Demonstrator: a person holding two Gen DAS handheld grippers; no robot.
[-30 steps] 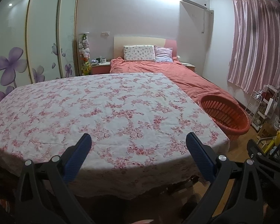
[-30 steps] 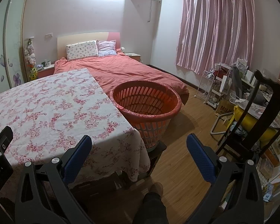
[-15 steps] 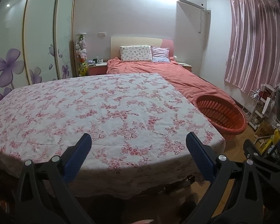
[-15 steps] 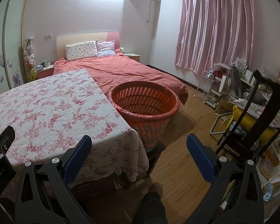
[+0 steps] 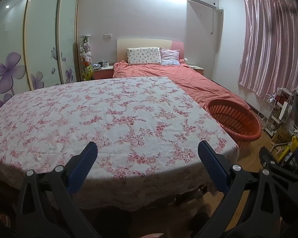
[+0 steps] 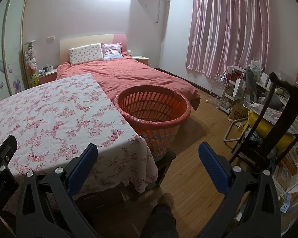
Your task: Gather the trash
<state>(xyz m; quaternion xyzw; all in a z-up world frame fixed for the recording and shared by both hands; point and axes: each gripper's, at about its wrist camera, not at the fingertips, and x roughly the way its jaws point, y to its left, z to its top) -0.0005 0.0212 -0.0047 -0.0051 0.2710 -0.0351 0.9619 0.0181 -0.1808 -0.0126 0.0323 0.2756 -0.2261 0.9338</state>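
While both grippers hover empty over the near edge of the floral-clothed table (image 5: 113,115), no trash visible on it. Left gripper (image 5: 147,154) fingers spread wide apart; right gripper (image 6: 148,155) likewise wide, holding nothing. Orange slatted basket (image 6: 153,107) lined with a bag, raised on a dark stand, touching the table's right corner, bed (image 6: 129,73) behind. Likely risks: knocking the perched basket off its stand, snagging the tablecloth, missing trash hidden beyond view.
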